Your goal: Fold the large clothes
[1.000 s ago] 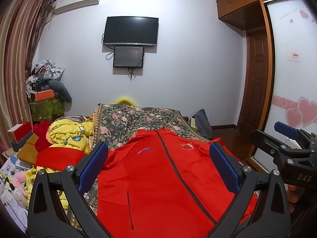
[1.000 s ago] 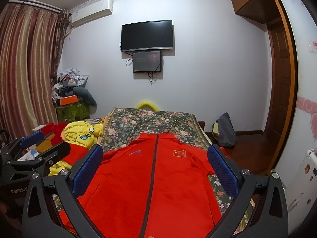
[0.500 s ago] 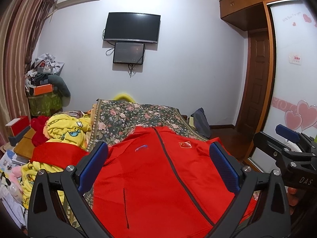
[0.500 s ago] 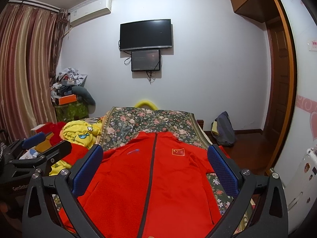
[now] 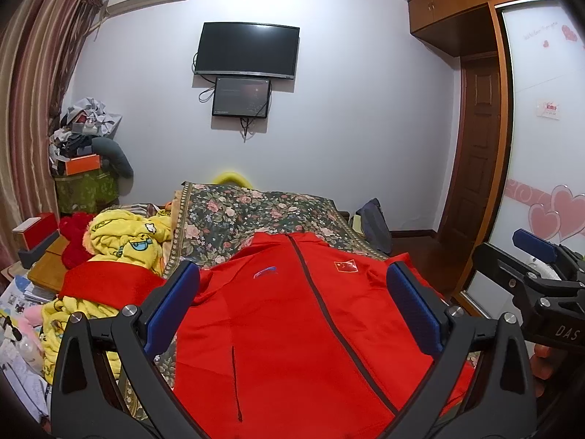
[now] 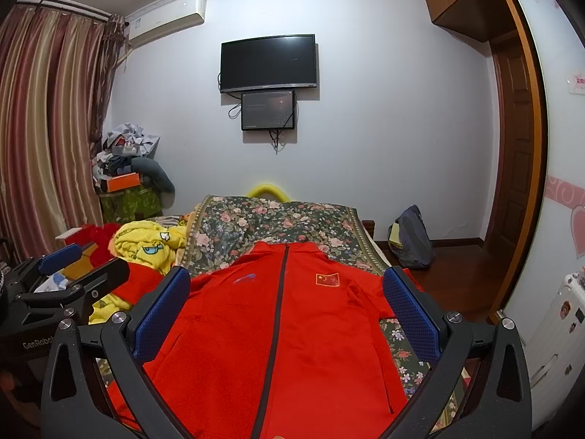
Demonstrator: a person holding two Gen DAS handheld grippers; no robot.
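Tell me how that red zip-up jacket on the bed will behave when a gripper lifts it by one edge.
The red jacket lies flat with soft creases, so it will likely drape and sag rather than hold shape. Its fleecy-looking surface probably grips the blue pads well. Spread across the floral bedspread, it may drag on it.

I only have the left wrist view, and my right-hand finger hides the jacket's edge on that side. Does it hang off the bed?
Observer: No. In the right wrist view the red jacket ends on the floral bedspread, with cover showing beyond it.
Operator: Anything past the bed there?
Observer: A white suitcase with stickers, at the far right.
Operator: And the right tongs?
Observer: The right tongs are wide open above the jacket, holding nothing.
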